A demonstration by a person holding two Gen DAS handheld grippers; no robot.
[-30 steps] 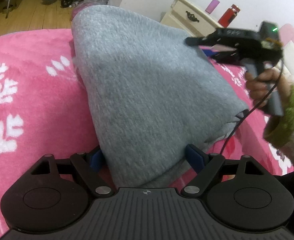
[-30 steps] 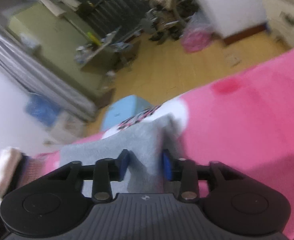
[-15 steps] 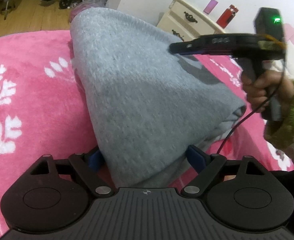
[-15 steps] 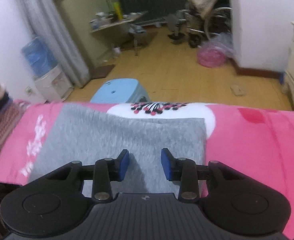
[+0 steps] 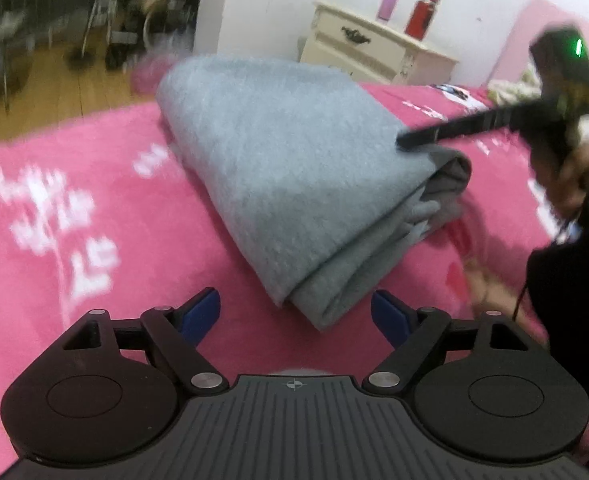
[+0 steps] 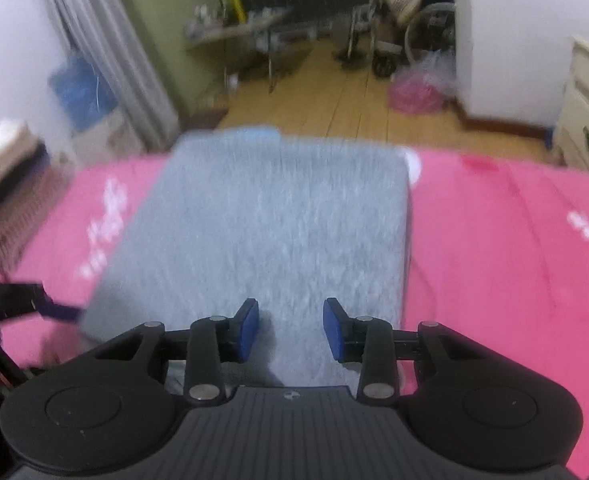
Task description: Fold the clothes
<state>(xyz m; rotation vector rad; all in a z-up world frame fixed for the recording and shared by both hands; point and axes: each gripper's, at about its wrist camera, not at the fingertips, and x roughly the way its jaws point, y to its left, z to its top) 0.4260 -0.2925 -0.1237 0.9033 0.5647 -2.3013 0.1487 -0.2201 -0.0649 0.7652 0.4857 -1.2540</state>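
Observation:
A grey garment [image 5: 294, 160] lies folded into a thick rectangle on the pink blanket [image 5: 94, 260]. My left gripper [image 5: 296, 316] is open wide. The garment's near corner lies just beyond and between its blue pads [image 5: 202, 312], touching neither. The right gripper's black finger [image 5: 414, 142], held by a hand [image 5: 574, 188], reaches over the fold's right edge. In the right wrist view my right gripper [image 6: 292, 330] hovers open over the near edge of the garment [image 6: 274, 220], nothing pinched. The left gripper's tip [image 6: 62, 312] shows blurred at the garment's left corner.
A cream nightstand [image 5: 374, 52] with a red bottle [image 5: 422, 14] stands past the bed. The wooden floor [image 6: 354, 108] holds a pink bag [image 6: 418, 92] and metal-framed furniture. A stack of folded cloth [image 6: 2, 168] sits at the bed's left edge.
My left gripper has drawn back and up, so the garment no longer fills its jaws. The right gripper rolled level and swung over the garment, letting go of the ridge of cloth between its pads.

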